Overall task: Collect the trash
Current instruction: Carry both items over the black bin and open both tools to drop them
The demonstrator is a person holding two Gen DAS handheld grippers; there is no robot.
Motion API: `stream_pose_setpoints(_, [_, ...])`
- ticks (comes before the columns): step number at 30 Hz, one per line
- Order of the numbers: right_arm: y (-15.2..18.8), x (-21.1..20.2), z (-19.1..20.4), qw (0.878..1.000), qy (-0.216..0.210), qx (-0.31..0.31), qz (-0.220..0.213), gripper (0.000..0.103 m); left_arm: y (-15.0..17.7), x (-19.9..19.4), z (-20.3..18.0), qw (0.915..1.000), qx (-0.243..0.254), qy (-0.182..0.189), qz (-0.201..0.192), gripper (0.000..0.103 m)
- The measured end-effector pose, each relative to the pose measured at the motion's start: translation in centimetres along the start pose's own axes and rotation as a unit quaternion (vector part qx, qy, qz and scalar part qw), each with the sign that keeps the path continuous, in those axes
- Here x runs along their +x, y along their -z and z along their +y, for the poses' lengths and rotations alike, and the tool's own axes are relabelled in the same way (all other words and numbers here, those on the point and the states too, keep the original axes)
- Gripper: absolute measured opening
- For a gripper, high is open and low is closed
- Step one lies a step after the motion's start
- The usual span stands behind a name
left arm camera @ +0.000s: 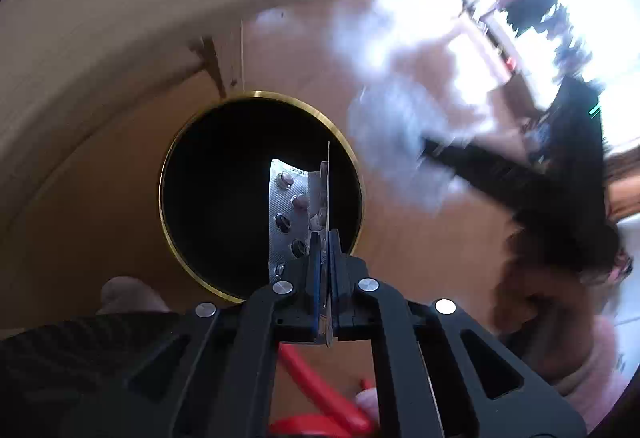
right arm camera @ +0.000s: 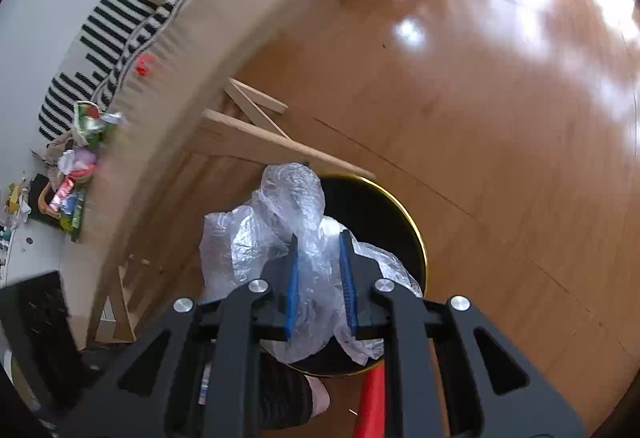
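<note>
We note the left gripper (left arm camera: pixel 325 238) with its fingers pinched tight on a silver blister pack (left arm camera: pixel 289 214), which hangs directly over the dark mouth of the gold-rimmed bin (left arm camera: pixel 256 194) on the wooden floor (left arm camera: pixel 400 270). The right gripper (right arm camera: pixel 320 262) has its fingers closed partway around a crumpled clear plastic bag (right arm camera: pixel 280 222), bunched between the blue pads and spilling over the bin (right arm camera: pixel 384 222) rim. Around: a wooden trestle leg (right arm camera: pixel 248 134) stands just beside the bin, under the tabletop (right arm camera: pixel 192 78); more wrappers (right arm camera: pixel 90 122) lie at the tabletop's far edge on a striped cloth (right arm camera: pixel 112 22). A red object (left arm camera: pixel 320 394) shows below the grippers, cut off by them. In the left wrist view the right side is motion-blurred; we cannot identify the dark and white shapes there. The bin's interior is black, contents unreadable.
</note>
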State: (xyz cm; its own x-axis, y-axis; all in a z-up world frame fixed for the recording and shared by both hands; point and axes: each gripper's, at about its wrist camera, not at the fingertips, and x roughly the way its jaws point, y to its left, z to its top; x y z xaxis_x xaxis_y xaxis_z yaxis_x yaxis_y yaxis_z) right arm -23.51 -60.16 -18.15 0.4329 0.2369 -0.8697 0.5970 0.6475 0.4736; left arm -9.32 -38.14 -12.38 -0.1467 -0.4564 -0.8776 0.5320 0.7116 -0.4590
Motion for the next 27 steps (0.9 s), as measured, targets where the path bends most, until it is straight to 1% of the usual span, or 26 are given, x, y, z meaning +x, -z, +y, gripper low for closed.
stream_pose_setpoints(1, [0.1,0.6,-0.1,1.0,-0.001,-0.001,0.003,0.018,0.3,0.1,-0.5,1.0,0.002,-0.002,-0.008,0.003])
stream_pose_setpoints(4, [0.0,1.6,0.5,1.0,0.0,0.0,0.014,0.018,0.6,-0.6,1.1,1.0,-0.003,-0.001,-0.006,0.003])
stream_pose_setpoints(9, [-0.2,2.0,-0.2,1.0,-0.002,-0.003,0.015,0.018,2.0,-1.8,2.0,0.9999,-0.008,-0.008,-0.003,0.003])
stream_pose_setpoints(13, [-0.3,2.2,0.1,1.0,-0.002,-0.006,0.015,0.018,3.6,-3.4,2.6,0.9999,-0.008,-0.01,-0.005,0.003])
stream_pose_setpoints(14, [-0.4,2.3,0.5,1.0,-0.001,-0.007,0.016,0.018,4.3,-3.3,0.9,0.9999,-0.006,-0.011,-0.007,0.003])
stream_pose_setpoints(16, [-0.5,2.4,0.6,1.0,-0.002,-0.006,0.016,0.018,4.4,-2.7,0.0,0.9999,-0.003,-0.013,-0.006,0.003])
stream_pose_setpoints(17, [-0.6,2.3,0.6,1.0,-0.003,-0.003,0.016,0.018,4.2,-2.4,-0.3,0.9999,-0.001,-0.012,-0.007,0.003])
stream_pose_setpoints(20, [-0.7,2.0,0.2,1.0,-0.004,0.005,0.013,0.018,2.6,0.2,-3.8,0.9999,0.001,-0.016,-0.007,0.003])
stream_pose_setpoints(21, [-0.9,1.8,0.1,1.0,-0.008,0.013,0.009,0.022,2.2,0.8,-4.3,0.9998,0.001,-0.017,-0.005,0.004])
stream_pose_setpoints(22, [-1.0,1.7,-0.1,1.0,-0.011,0.025,0.008,0.039,2.0,1.4,-4.8,0.9998,-0.001,-0.021,-0.003,0.007])
stream_pose_setpoints(23, [-1.1,1.6,-0.2,0.999,-0.016,0.036,0.007,0.053,2.0,2.0,-5.2,0.9997,-0.002,-0.022,0.0,0.017])
stream_pose_setpoints(24, [-1.2,1.4,-0.4,0.998,-0.026,0.049,0.0,0.08,1.9,2.7,-5.3,0.9998,-0.002,-0.022,0.0,0.058])
stream_pose_setpoints(25, [-1.3,1.2,-0.5,0.998,-0.032,0.056,-0.004,0.086,1.9,2.4,-5.4,0.9996,-0.001,-0.025,-0.01,0.094])
stream_pose_setpoints(26, [-1.4,1.1,-0.4,0.998,-0.035,0.056,-0.004,0.086,1.9,1.7,-5.6,0.9991,0.003,-0.026,-0.033,0.096])
stream_pose_setpoints(27, [-1.5,1.0,-0.3,0.998,-0.036,0.054,-0.005,0.086,1.9,1.8,-6.0,0.9988,0.007,-0.022,-0.043,0.096])
